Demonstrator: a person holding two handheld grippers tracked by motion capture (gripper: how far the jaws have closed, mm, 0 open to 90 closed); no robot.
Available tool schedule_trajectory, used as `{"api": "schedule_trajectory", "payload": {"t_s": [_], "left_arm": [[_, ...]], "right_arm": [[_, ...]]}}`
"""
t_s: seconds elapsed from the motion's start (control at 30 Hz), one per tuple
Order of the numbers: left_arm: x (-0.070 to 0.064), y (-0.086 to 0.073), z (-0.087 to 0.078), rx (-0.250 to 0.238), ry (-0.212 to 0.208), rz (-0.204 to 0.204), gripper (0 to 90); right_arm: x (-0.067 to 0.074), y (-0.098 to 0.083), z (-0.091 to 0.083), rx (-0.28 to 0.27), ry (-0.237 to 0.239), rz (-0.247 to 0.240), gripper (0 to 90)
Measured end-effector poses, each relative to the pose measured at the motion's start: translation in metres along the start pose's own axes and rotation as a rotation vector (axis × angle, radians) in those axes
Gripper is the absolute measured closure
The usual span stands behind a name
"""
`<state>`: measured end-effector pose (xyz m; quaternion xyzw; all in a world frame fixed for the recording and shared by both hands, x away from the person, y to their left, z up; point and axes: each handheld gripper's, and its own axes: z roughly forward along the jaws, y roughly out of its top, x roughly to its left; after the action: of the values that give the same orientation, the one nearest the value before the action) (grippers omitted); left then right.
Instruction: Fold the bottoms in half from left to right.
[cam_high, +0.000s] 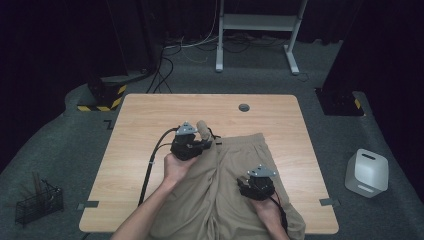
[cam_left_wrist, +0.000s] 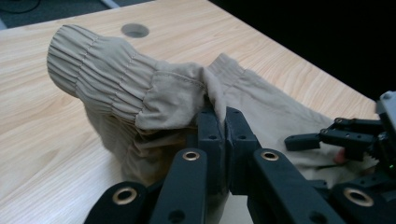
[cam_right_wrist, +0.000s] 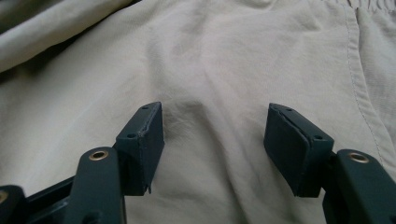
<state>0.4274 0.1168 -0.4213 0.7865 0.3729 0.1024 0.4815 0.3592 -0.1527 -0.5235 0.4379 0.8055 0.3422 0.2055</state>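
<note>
1. High view: the shorts (cam_high: 235, 185) are lying on the desk (cam_high: 145, 130), draping over its near edge. The left gripper (cam_high: 202, 136) is lifting the waistband (cam_high: 203, 127); folding step, judged. Bare desk lies left and beyond.
2. Left gripper view: the jaws are clenching the waistband (cam_left_wrist: 102, 74).
3. Right gripper view: the right gripper (cam_right_wrist: 212, 140), released, is hovering over the cloth; next it needs a grasp.

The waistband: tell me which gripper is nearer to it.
Left. The left gripper is shut on the waistband, lifting a bunched corner off the table. The right gripper is open lower down on the shorts, away from it.
</note>
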Motion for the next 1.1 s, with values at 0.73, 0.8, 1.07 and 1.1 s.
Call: {"api": "schedule_trajectory", "payload": {"t_s": [0.73, 0.8, 1.07, 1.1], "left_arm": [[-0.029, 0.024, 0.053, 0.007, -0.119, 0.038, 86.8], [-0.032, 0.025, 0.057, 0.006, -0.128, 0.040, 86.8], [-0.036, 0.019, 0.079, 0.024, -0.161, 0.029, 86.5], [-0.037, 0.018, 0.082, 0.028, -0.167, 0.024, 86.5]], "right_arm": [[0.000, 0.000, 0.000, 0.000, -0.002, -0.002, 37.8], [0.000, 0.000, 0.000, 0.001, -0.002, -0.003, 37.7], [0.000, 0.000, 0.000, 0.001, -0.004, -0.004, 37.7], [0.000, 0.000, 0.000, 0.001, -0.004, -0.006, 37.7]]}}
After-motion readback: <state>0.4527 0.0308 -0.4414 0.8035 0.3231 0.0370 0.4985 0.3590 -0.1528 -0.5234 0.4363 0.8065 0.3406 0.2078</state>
